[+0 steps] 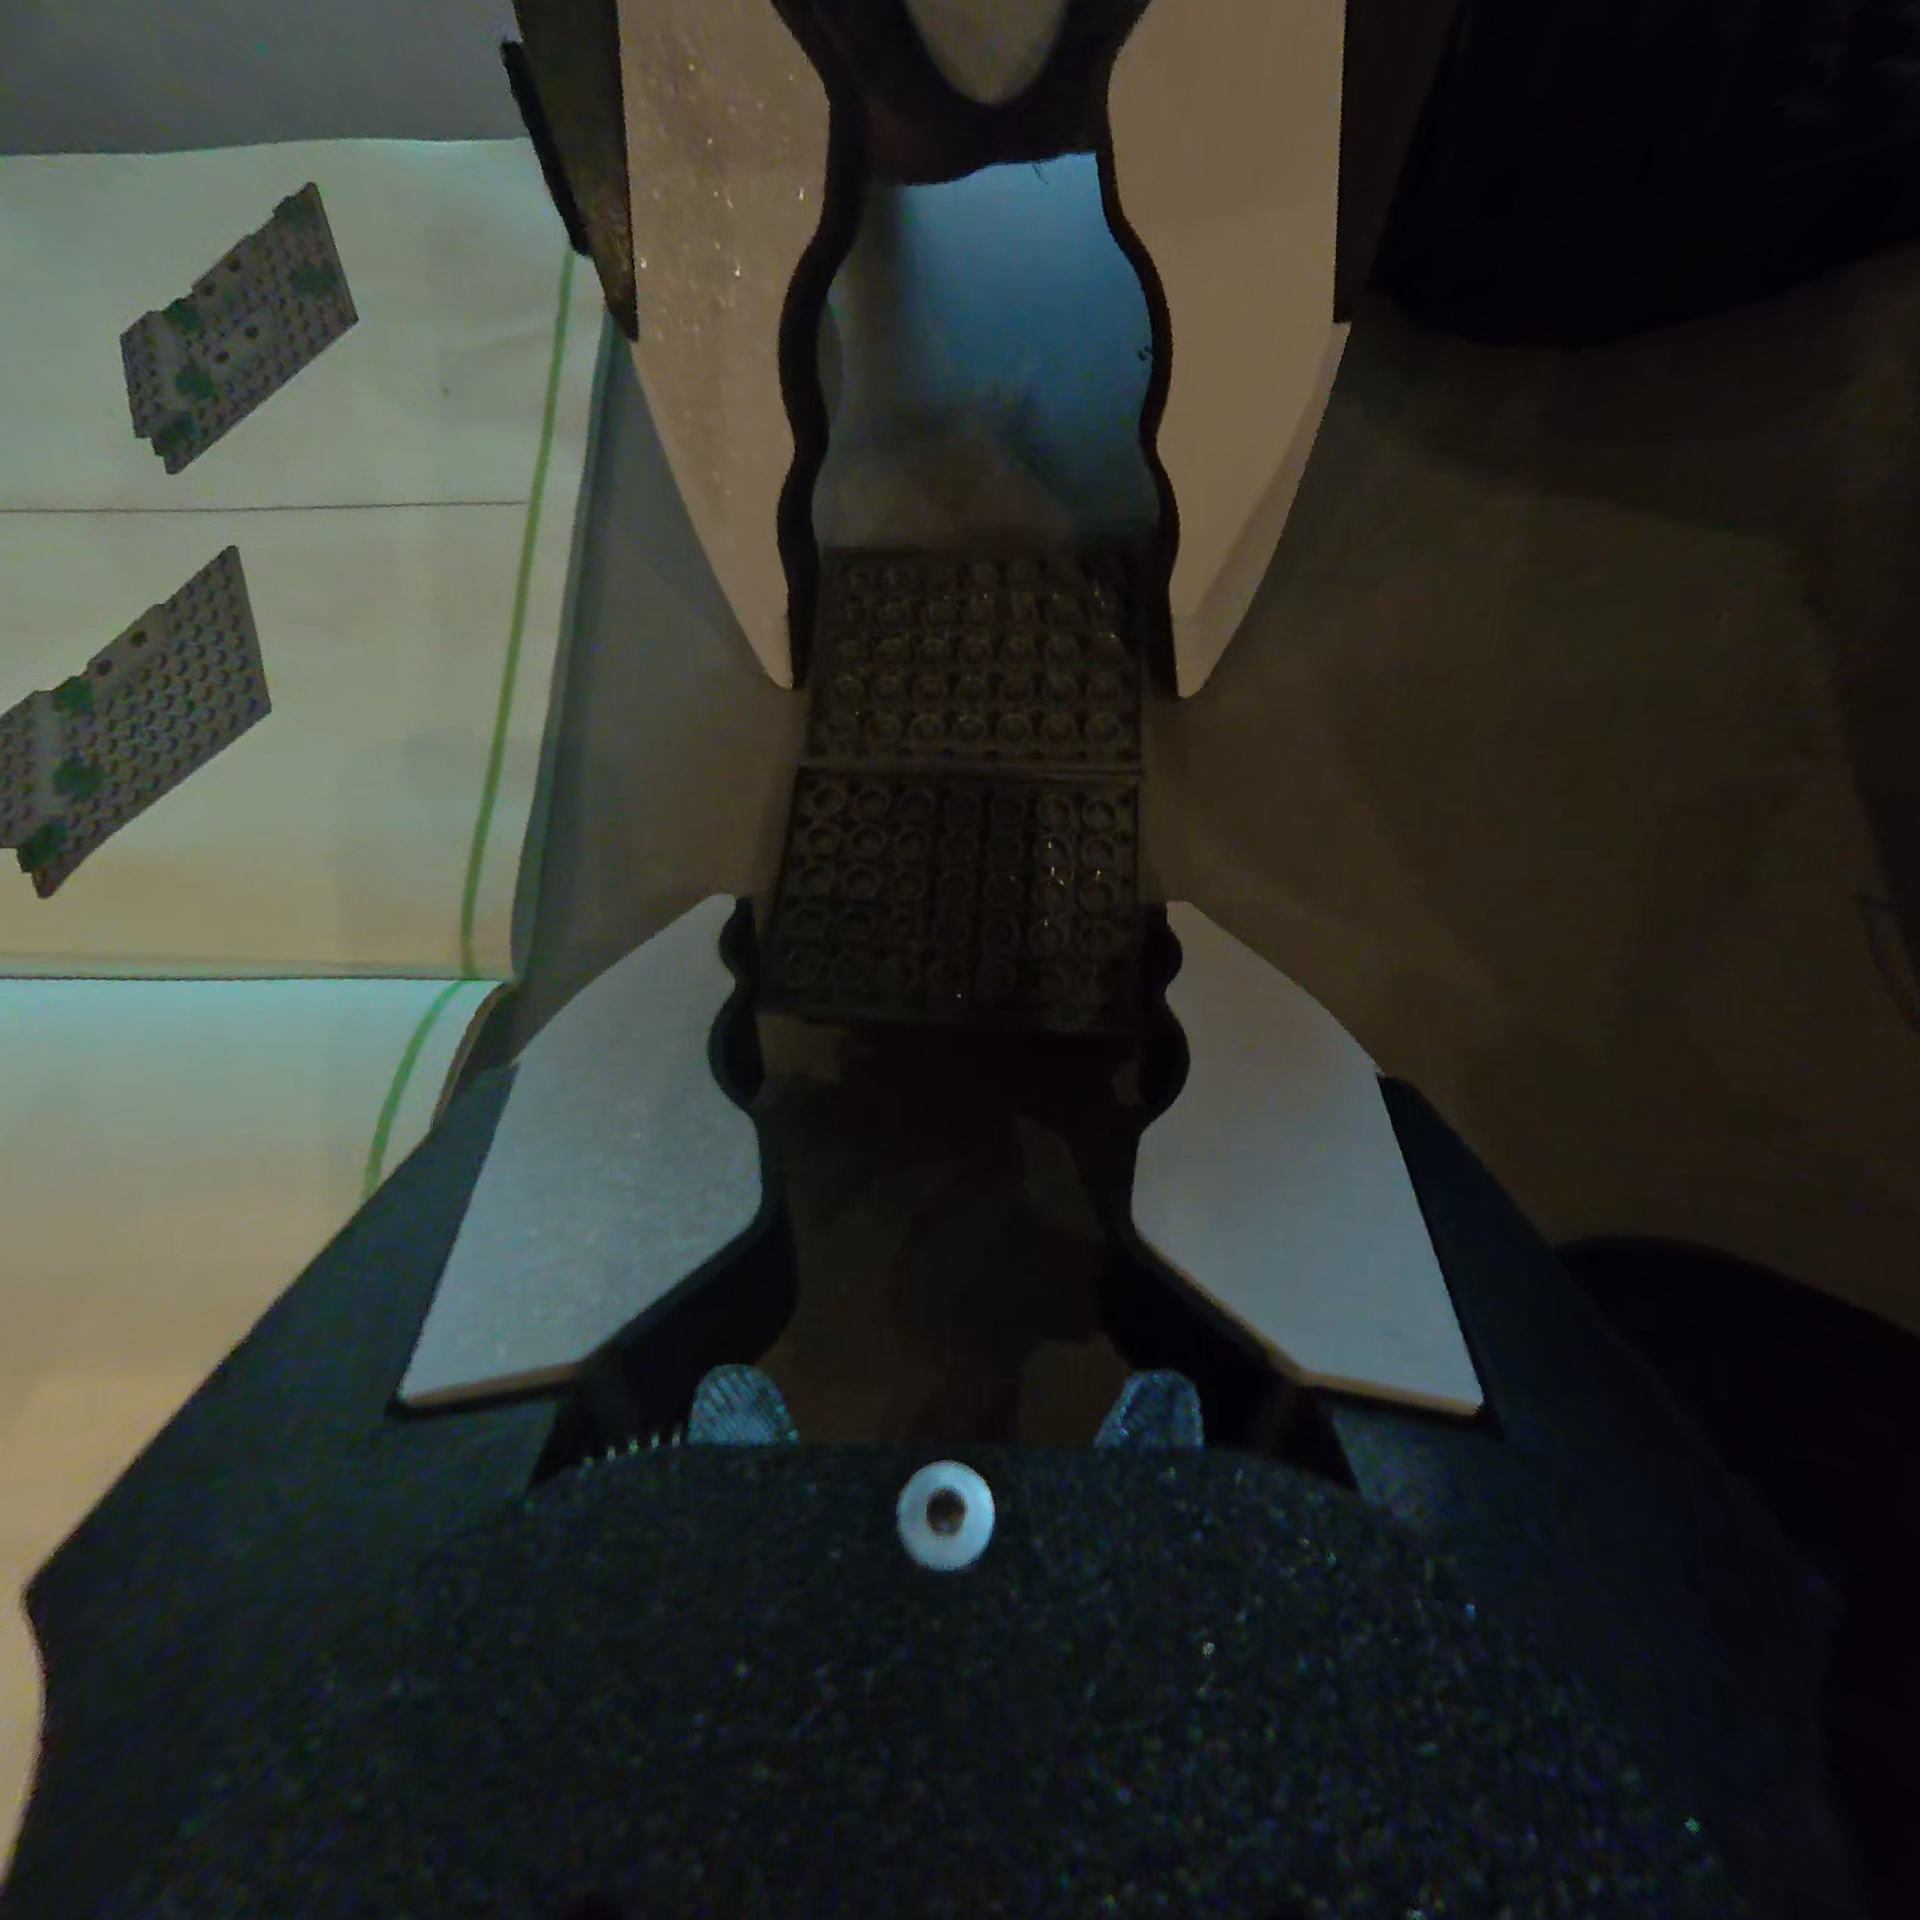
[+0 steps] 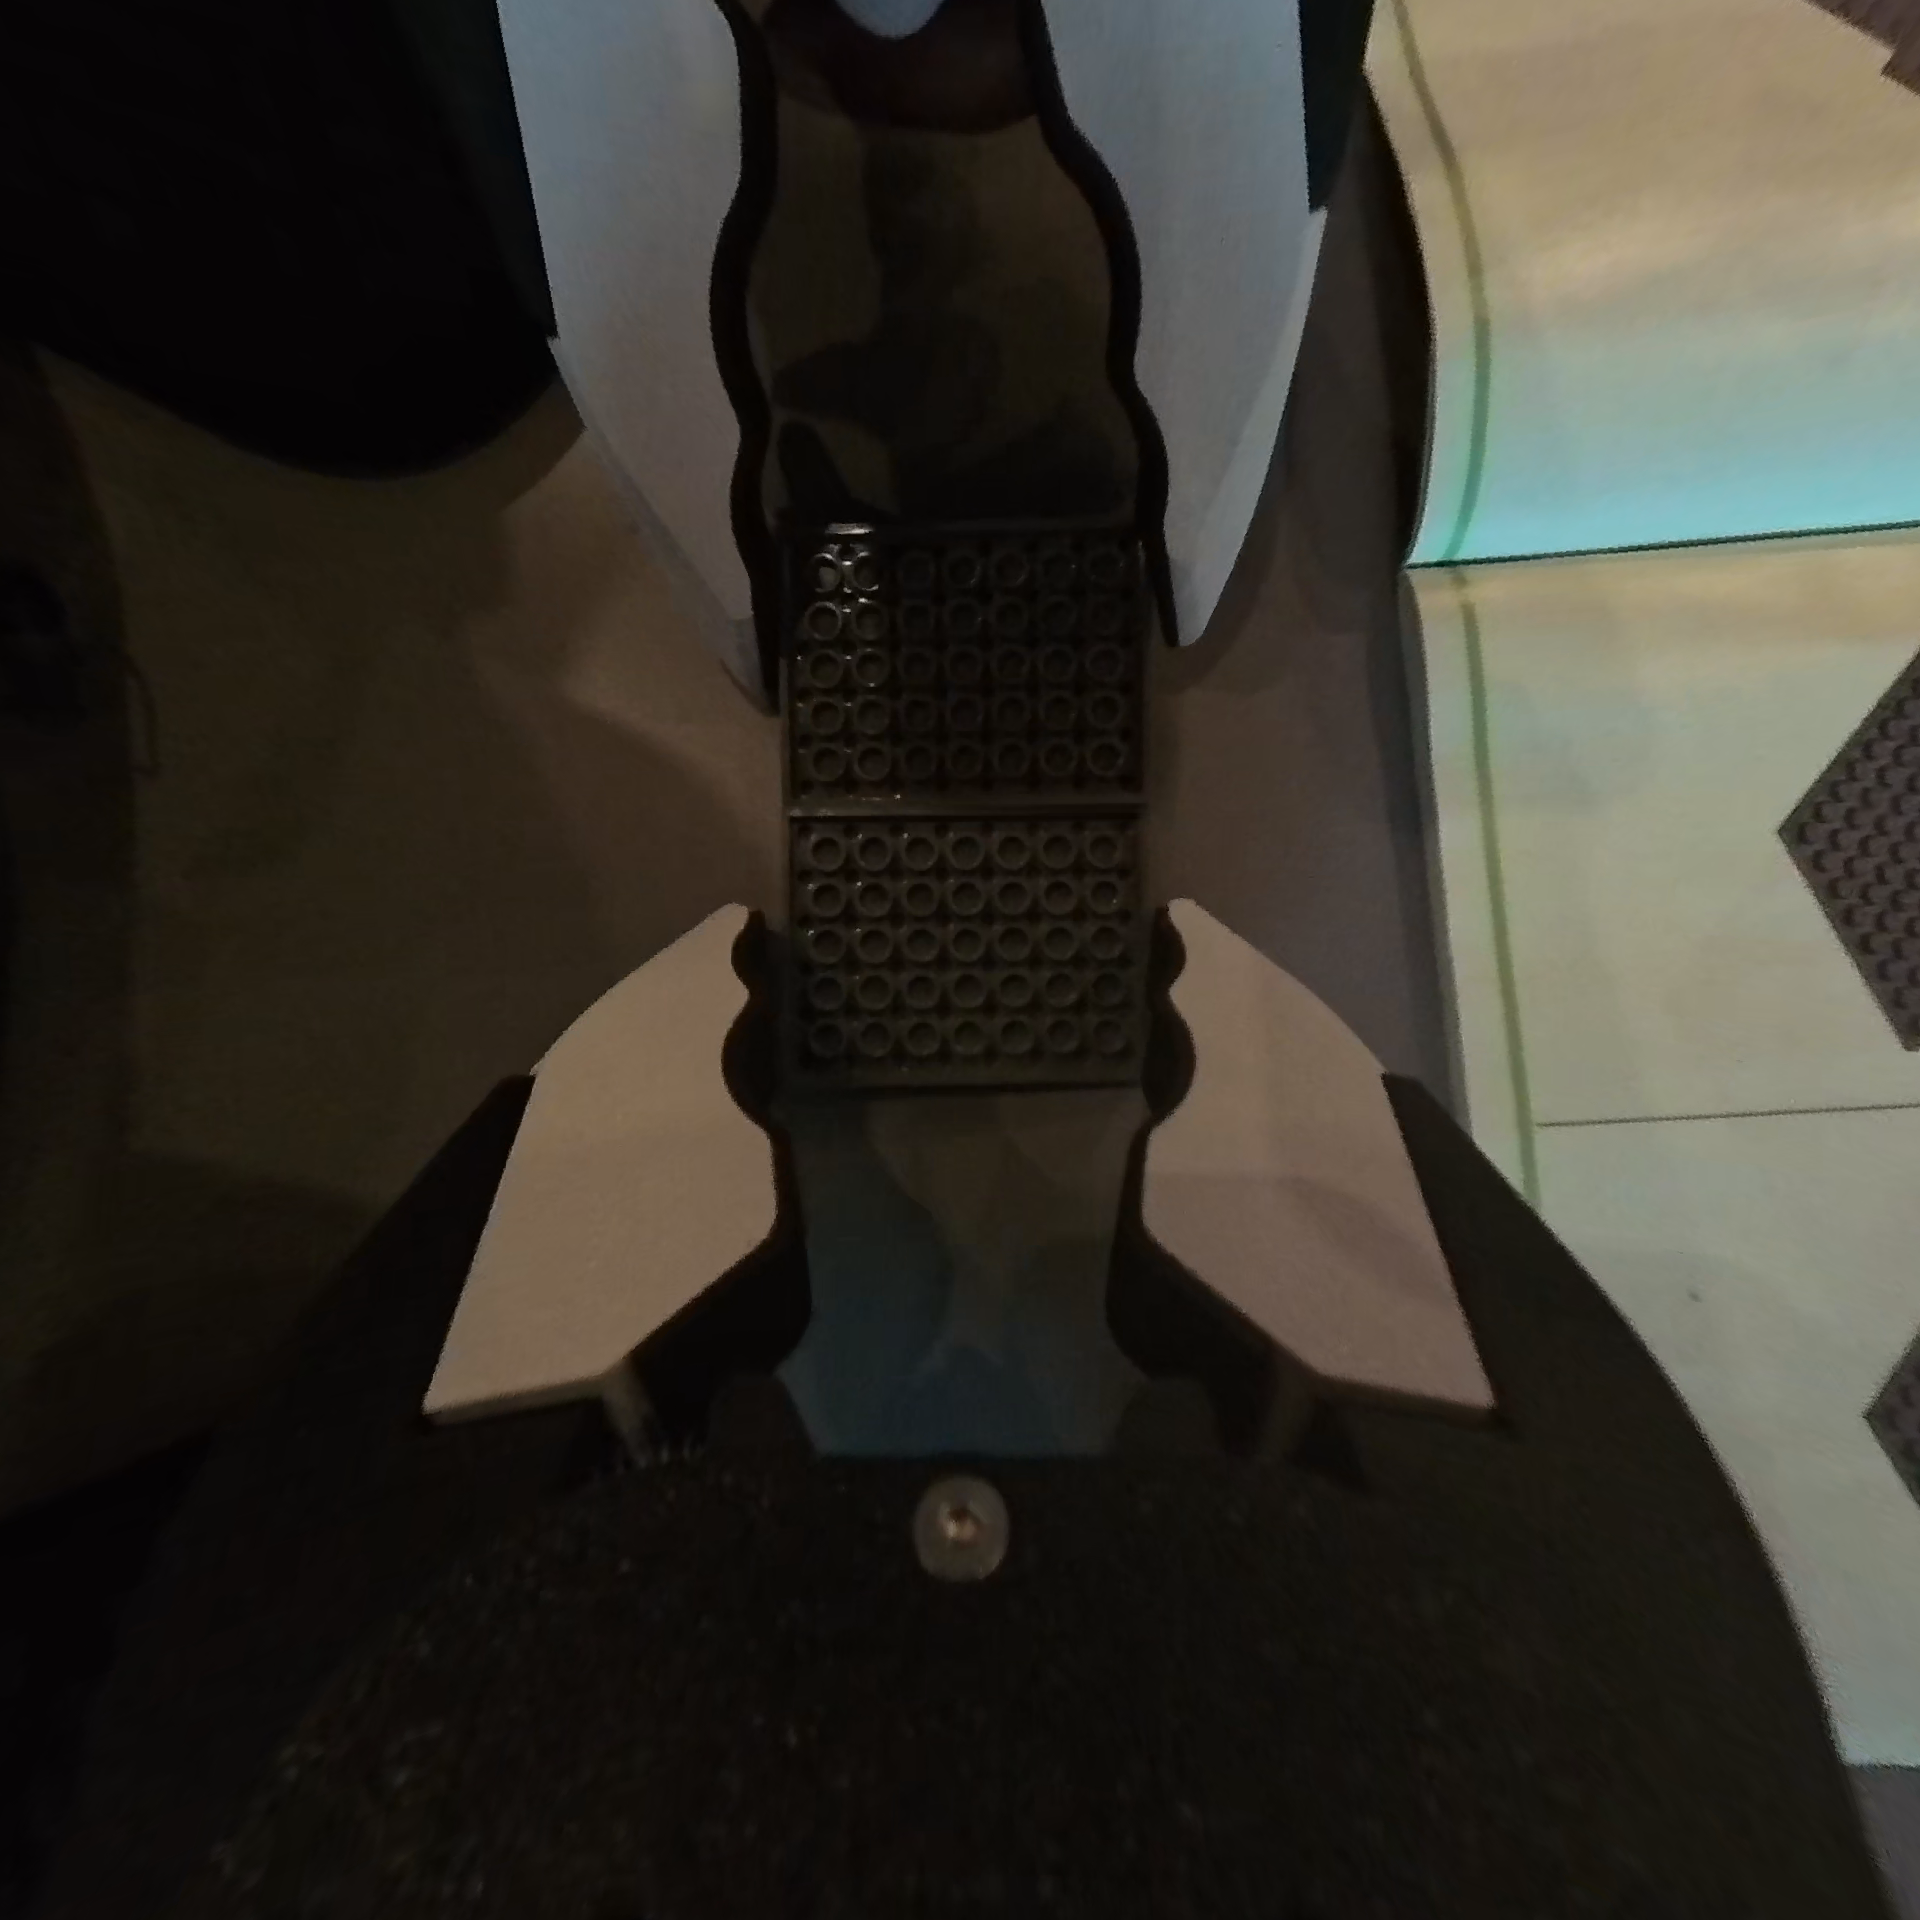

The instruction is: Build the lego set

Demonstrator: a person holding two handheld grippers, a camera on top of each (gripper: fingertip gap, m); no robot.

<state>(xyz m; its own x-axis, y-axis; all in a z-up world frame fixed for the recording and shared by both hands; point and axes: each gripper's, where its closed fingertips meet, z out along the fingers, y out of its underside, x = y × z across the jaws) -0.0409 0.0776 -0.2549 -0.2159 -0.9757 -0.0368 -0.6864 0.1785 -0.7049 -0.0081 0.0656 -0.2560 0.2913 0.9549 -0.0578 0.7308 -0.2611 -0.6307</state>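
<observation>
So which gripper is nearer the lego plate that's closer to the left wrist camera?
Left. The left gripper has its jaws closed on the sides of that near plate. The right gripper faces it from opposite, holding the adjoining far plate.

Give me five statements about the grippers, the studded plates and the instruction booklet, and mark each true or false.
1. Two dark studded plates lie end to end between the two grippers. True.
2. The left gripper holds the nearer plate by its side edges. True.
3. The right gripper is wide open and far from the plates. False: its fingers close on the sides of the plate nearest it.
4. The instruction booklet lies open beside the plates and shows drawings of grey studded plates. True.
5. The plates are bright red. False: they look dark grey or black.
</observation>
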